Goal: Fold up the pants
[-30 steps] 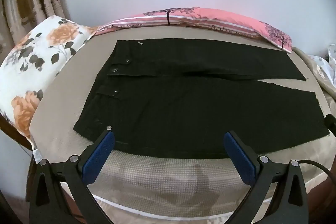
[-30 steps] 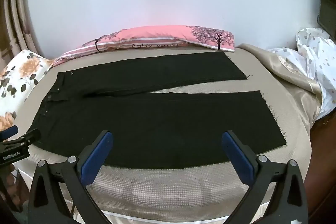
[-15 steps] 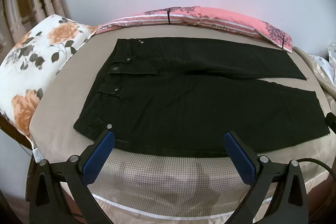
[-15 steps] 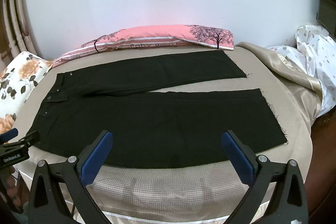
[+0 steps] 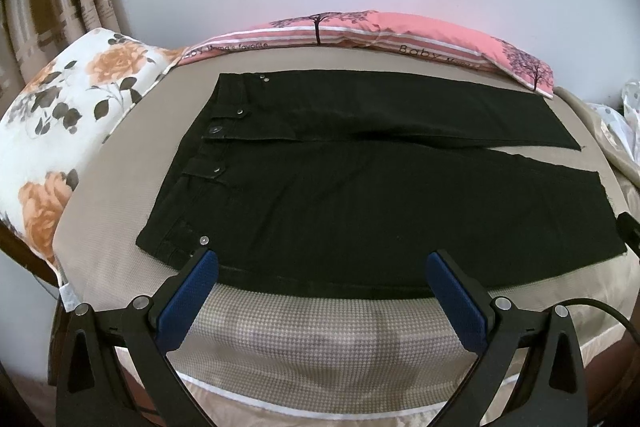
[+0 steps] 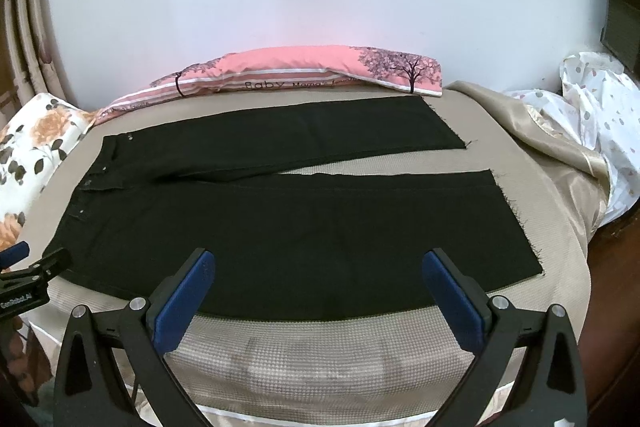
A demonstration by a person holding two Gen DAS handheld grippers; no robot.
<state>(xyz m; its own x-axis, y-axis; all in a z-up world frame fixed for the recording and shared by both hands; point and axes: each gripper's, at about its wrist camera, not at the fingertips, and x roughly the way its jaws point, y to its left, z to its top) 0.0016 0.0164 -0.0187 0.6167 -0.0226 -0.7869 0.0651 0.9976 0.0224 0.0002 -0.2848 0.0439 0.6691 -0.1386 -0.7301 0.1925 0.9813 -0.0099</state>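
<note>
Black pants [image 5: 360, 195] lie flat on a beige bed, waistband to the left, both legs spread apart to the right; they also show in the right wrist view [image 6: 288, 227]. My left gripper [image 5: 322, 267] is open and empty, hovering at the near edge of the pants by the waist end. My right gripper [image 6: 318, 265] is open and empty, over the near edge of the near leg. The left gripper shows at the left edge of the right wrist view [image 6: 28, 271].
A pink striped pillow [image 5: 360, 31] lies along the far edge by the wall. A floral pillow [image 5: 60, 131] sits at the left. A beige cover [image 6: 532, 143] and white spotted cloth [image 6: 600, 115] are bunched at the right. The bed's near edge [image 6: 320, 359] is below the grippers.
Both grippers have crept slightly nearer the near edge of the pants and a little higher. The pants have not moved.
</note>
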